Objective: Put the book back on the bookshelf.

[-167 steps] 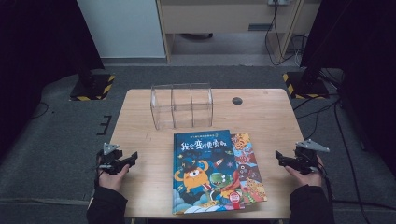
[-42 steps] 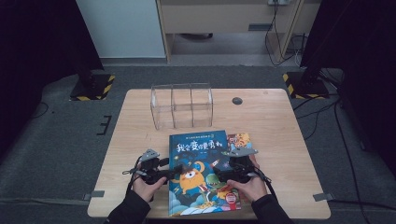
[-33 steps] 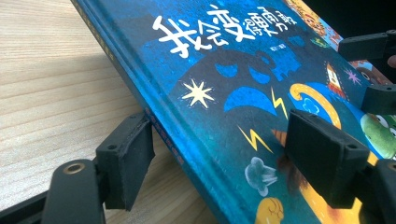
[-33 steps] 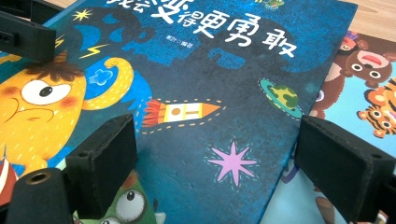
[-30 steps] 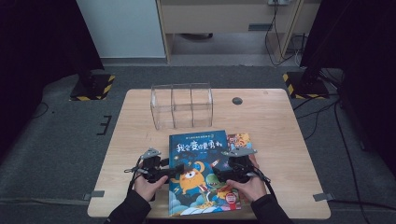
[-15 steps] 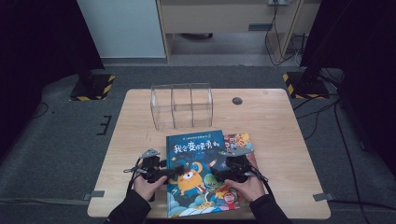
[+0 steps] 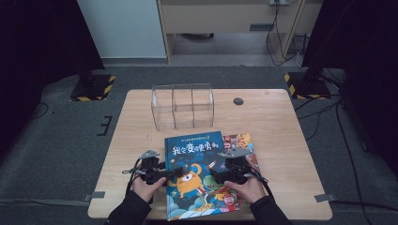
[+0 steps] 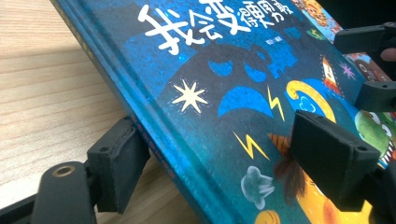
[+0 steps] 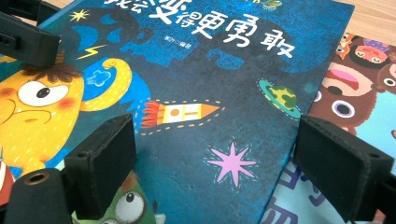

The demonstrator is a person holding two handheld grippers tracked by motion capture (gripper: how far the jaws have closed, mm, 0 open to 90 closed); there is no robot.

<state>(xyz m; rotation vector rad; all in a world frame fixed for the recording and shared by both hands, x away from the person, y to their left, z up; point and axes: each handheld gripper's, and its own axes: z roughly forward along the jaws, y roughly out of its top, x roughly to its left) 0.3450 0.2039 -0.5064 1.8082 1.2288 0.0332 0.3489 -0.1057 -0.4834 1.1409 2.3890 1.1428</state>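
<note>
Since the first frame both your hands have come in from the table's (image 7: 281,122) edges to the blue book (image 7: 197,178), which has slid a little left off the book beneath (image 7: 241,143); your left gripper's (image 7: 172,172) jaws have just been opening. They now stand apart, one pad under the blue book's raised left edge (image 8: 154,140), one above the cover, neither pressing; close too shallow there and the spine may slip out and drop. Your right gripper (image 9: 215,172) is also spread wide, straddling the blue book's right edge, gripping nothing; its outer pad (image 9: 341,163) hovers over the lower book (image 9: 355,98), so a close could pinch both covers together. The clear rack (image 7: 183,105) stands well beyond. Your hands hide the blue book's lower cover in the high view; how far the left pad reaches underneath I cannot tell.
</note>
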